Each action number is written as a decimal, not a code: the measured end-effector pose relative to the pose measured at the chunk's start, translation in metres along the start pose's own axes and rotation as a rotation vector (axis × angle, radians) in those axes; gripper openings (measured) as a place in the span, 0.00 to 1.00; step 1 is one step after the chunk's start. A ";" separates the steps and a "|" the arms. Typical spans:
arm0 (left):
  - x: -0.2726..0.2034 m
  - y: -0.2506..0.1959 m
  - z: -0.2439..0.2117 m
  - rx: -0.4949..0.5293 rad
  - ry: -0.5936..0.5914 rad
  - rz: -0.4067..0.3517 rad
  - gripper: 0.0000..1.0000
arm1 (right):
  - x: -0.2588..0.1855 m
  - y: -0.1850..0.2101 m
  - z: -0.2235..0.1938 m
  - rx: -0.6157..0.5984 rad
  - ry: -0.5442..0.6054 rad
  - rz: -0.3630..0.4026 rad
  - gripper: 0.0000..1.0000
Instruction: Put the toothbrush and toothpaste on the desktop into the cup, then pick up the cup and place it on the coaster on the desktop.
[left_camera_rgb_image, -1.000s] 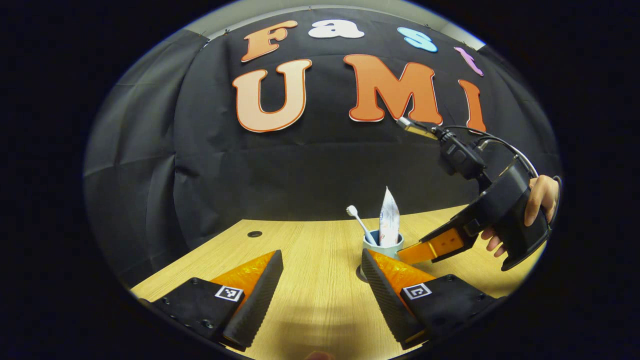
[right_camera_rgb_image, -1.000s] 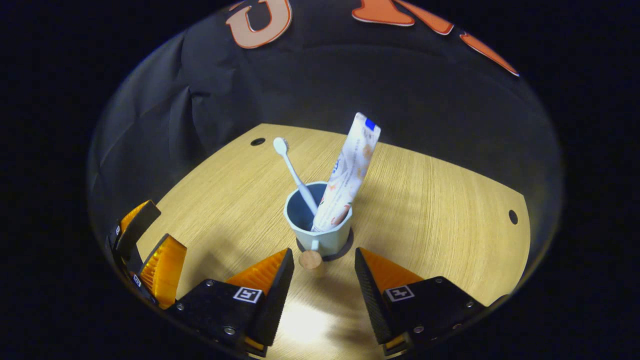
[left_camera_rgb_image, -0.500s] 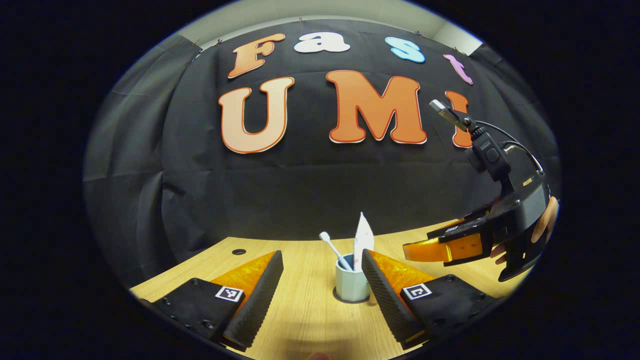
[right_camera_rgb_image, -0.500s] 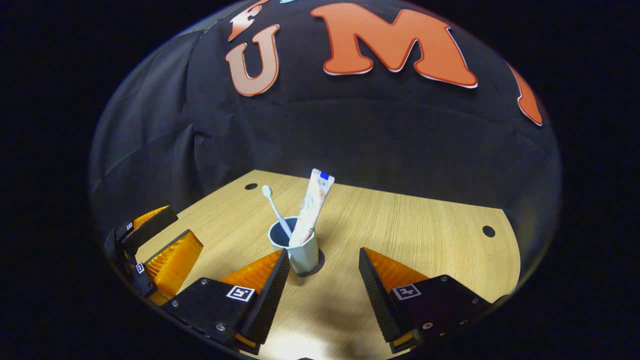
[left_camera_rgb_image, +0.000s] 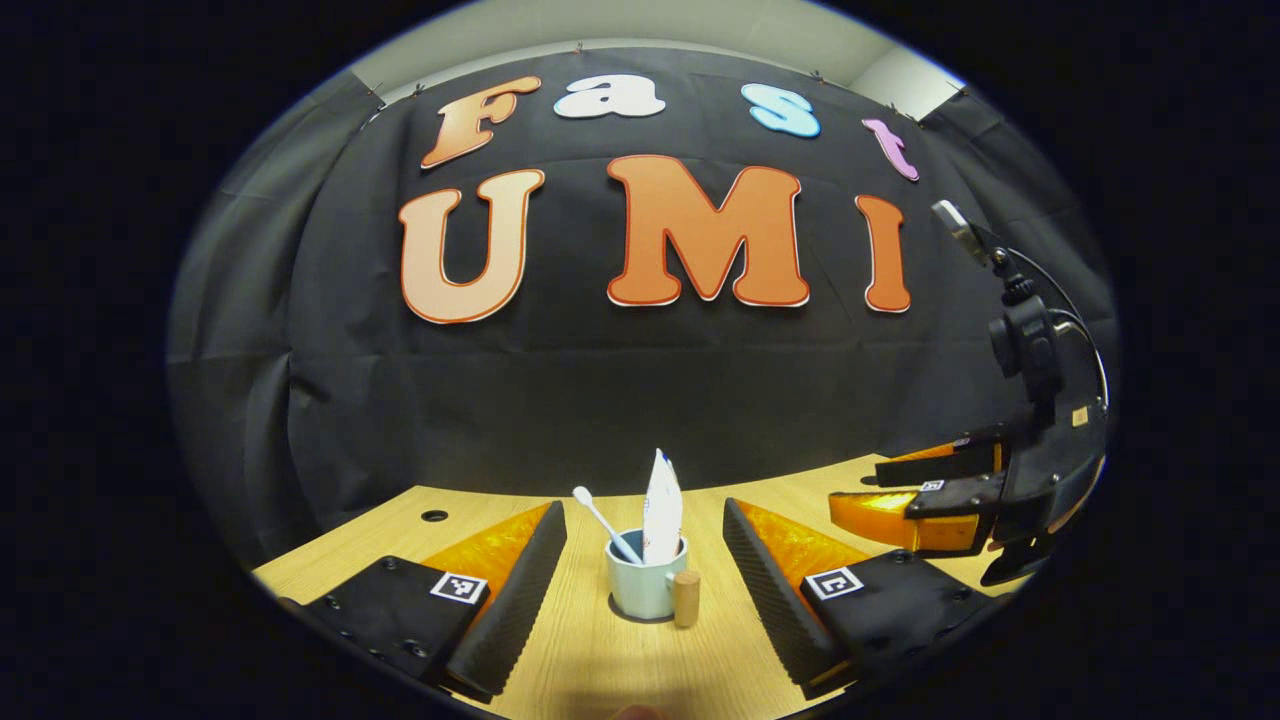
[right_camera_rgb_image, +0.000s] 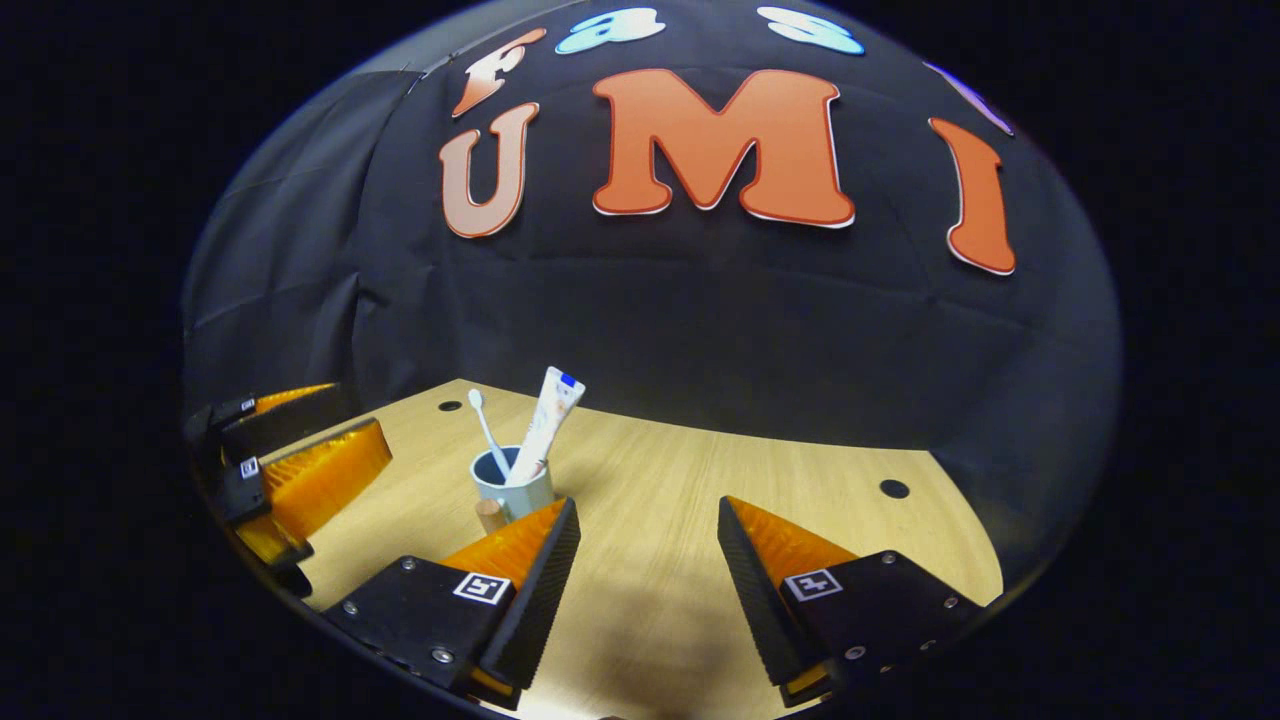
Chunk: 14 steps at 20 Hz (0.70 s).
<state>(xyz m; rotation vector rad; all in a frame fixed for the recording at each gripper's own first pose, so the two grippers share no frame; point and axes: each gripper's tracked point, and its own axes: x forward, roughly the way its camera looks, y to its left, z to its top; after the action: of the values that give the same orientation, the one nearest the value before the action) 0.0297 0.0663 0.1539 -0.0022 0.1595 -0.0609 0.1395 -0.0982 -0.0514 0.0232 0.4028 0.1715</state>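
Staged recording booth, not a lived-in room. Black cloth wall (left_camera_rgb_image: 640, 400) hangs in folds ahead of the left gripper (left_camera_rgb_image: 645, 560), pinned along its top edge, a pale room wall (left_camera_rgb_image: 700, 25) above it. Light wood-grain desk (right_camera_rgb_image: 700, 500) under the right gripper (right_camera_rgb_image: 648, 560), with round cable holes (right_camera_rgb_image: 893, 488).

A black cloth (left_camera_rgb_image: 640, 380) is hanging as the booth's back wall, creasing in vertical folds towards its left side. Above its top edge a strip of pale wall (left_camera_rgb_image: 700, 25) is showing, with small clips holding the cloth along that edge. A light wood-grain tabletop (right_camera_rgb_image: 700, 500) is running up to the cloth. Two small round dark holes are sitting in it, one (right_camera_rgb_image: 450, 406) near the far left corner and one (right_camera_rgb_image: 894, 488) towards the right edge. Light is glaring off the near part of the tabletop.
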 end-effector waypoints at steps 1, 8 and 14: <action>0.000 -0.004 0.001 -0.004 -0.003 -0.006 1.00 | -0.005 -0.006 -0.001 -0.010 -0.021 -0.024 0.84; -0.002 -0.020 0.012 0.007 -0.041 -0.020 0.96 | -0.038 -0.036 0.015 -0.054 -0.173 -0.143 0.85; -0.006 -0.023 0.019 0.009 -0.076 -0.010 1.00 | -0.053 -0.056 0.009 -0.017 -0.192 -0.200 0.87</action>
<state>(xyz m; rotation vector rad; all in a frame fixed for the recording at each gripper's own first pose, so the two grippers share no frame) 0.0256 0.0432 0.1737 0.0034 0.0836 -0.0713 0.1039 -0.1619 -0.0261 -0.0170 0.2098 -0.0247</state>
